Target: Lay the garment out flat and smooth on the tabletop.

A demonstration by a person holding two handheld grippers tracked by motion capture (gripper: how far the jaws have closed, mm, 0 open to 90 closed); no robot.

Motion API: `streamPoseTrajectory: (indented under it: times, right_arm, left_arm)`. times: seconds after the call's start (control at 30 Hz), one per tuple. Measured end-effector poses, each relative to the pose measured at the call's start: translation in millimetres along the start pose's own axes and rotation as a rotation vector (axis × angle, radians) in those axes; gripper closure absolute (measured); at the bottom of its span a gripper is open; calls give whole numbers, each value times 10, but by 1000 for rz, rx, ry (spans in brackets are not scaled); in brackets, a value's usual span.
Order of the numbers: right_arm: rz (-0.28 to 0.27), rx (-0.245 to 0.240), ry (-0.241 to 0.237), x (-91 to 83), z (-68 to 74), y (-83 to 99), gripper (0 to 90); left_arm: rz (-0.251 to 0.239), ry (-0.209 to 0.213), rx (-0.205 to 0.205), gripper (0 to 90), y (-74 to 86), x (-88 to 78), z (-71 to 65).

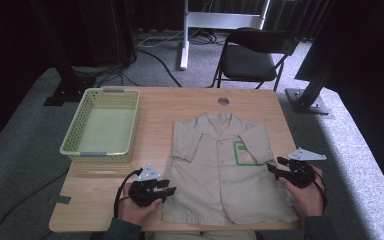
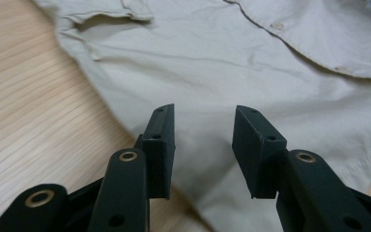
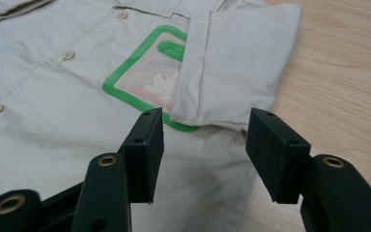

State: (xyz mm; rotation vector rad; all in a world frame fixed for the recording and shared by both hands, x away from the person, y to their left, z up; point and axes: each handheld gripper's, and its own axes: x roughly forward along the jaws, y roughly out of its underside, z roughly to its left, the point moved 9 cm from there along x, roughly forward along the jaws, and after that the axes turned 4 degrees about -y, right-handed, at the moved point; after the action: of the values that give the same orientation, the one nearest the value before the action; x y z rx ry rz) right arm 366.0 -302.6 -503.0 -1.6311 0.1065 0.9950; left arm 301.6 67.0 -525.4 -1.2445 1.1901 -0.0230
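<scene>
Beige shirt (image 1: 220,165) flat on the table (image 1: 105,195), both grippers spread and empty

Looks light, floppy, a bit wrinkly; I'd pinch seams: left gripper (image 2: 204,140) at the side edge, right gripper (image 3: 204,145) on the folded sleeve (image 3: 236,67).

One beige short-sleeved cotton shirt (image 1: 220,165) with a single green-bordered chest patch (image 1: 244,153) lies on the one light wooden tabletop (image 1: 160,102), beside one pale yellow-green plastic basket (image 1: 101,126). Two black handheld tongs, the left tongs (image 1: 166,190) and the right tongs (image 1: 275,166), are over it. Behind stands one black folding chair (image 1: 252,56).
</scene>
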Motion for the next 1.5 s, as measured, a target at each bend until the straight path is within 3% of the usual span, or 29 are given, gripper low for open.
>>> streamPoseTrajectory:
  times: [0.27,0.57,0.9,1.13,1.5]
  right_arm:
    - [43,1,-31,276,27,-35,474]
    - [91,18,-50,529,18,-12,476]
    - [99,33,-44,599,-10,8,487]
    - [89,34,-23,599,-44,7,566]
    - [83,36,4,597,-56,0,783]
  left_arm:
    - [55,-6,26,605,-5,221,-59]
    - [36,-21,29,601,-34,266,-24]
    - [23,-36,21,590,-46,279,4]
    - [12,-52,26,582,-47,285,13]
    - [-1,-77,44,574,-50,302,7]
